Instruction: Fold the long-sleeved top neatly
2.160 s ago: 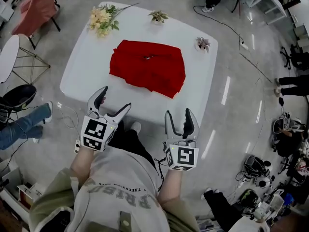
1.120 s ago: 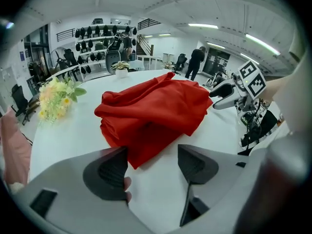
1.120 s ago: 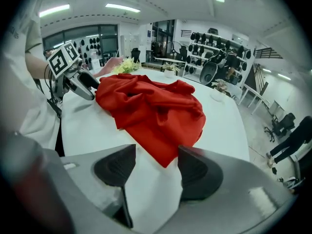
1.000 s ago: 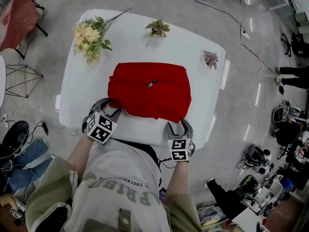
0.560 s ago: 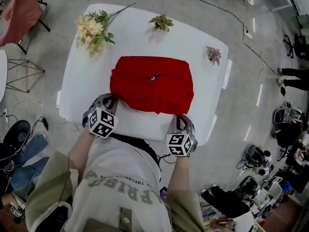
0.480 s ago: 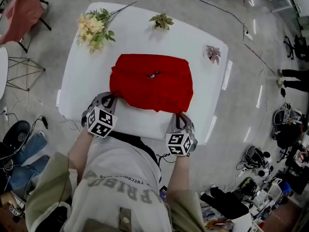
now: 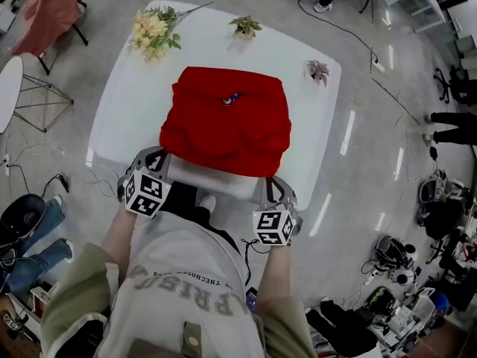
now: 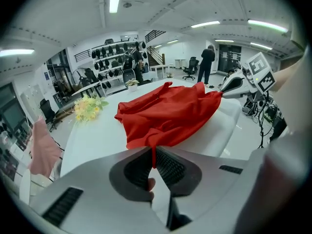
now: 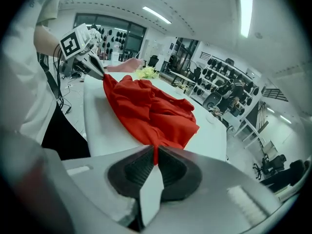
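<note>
A red long-sleeved top [image 7: 227, 121] lies partly folded on the white table [image 7: 123, 103]. My left gripper [image 7: 154, 160] is shut on its near left corner and my right gripper [image 7: 273, 183] on its near right corner. Both sets of jaws have just closed on the cloth. In the left gripper view a thin red fold [image 8: 154, 152] is pinched between the pads, and the top [image 8: 165, 113] stretches across to the right gripper [image 8: 223, 92]. The right gripper view shows the same: red cloth [image 9: 156, 155] is clamped, and the left gripper [image 9: 102, 74] holds the far corner. The near edge hangs lifted off the table.
A bunch of yellow flowers [image 7: 153, 30] lies at the table's far left, a small plant [image 7: 244, 25] at the far middle and another [image 7: 317, 71] at the far right. A chair with pink cloth [image 7: 52, 10] stands far left. People and gear line the right floor.
Both grippers have closed on the top's near corners and lifted them. The near edge has come up off the table toward me, and the cloth now looks stretched between the two.
</note>
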`<state>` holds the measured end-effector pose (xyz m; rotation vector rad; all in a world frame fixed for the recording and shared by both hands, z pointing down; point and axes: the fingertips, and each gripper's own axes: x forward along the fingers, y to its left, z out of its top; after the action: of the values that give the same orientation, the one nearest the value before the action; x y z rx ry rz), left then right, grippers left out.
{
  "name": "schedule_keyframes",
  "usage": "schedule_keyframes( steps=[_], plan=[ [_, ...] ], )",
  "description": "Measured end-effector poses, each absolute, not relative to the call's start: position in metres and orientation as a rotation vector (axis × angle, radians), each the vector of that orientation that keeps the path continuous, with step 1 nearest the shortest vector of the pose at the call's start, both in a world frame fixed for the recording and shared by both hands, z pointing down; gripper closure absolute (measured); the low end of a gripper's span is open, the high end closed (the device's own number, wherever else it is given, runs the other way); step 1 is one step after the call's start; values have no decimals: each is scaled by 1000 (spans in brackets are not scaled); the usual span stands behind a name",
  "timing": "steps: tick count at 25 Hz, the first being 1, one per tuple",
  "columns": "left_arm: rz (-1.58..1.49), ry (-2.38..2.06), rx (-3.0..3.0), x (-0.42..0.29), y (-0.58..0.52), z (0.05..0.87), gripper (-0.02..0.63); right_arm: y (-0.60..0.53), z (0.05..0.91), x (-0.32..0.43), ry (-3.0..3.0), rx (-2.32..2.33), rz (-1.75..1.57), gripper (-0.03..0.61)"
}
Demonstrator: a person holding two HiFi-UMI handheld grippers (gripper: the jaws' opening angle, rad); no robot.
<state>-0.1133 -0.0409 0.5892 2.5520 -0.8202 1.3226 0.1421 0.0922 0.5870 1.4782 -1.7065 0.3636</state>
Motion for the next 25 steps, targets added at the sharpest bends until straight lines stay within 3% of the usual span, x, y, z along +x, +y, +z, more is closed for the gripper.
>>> schedule_keyframes(
  steps=[14, 25],
  plan=[
    [1414, -917, 2461, -146, 58, 605, 583, 179, 605, 120, -1784, 1383, 367, 551],
    [1574, -820, 2386, -155, 71, 646, 562, 190, 641, 115, -1751, 1335, 447, 548]
  ],
)
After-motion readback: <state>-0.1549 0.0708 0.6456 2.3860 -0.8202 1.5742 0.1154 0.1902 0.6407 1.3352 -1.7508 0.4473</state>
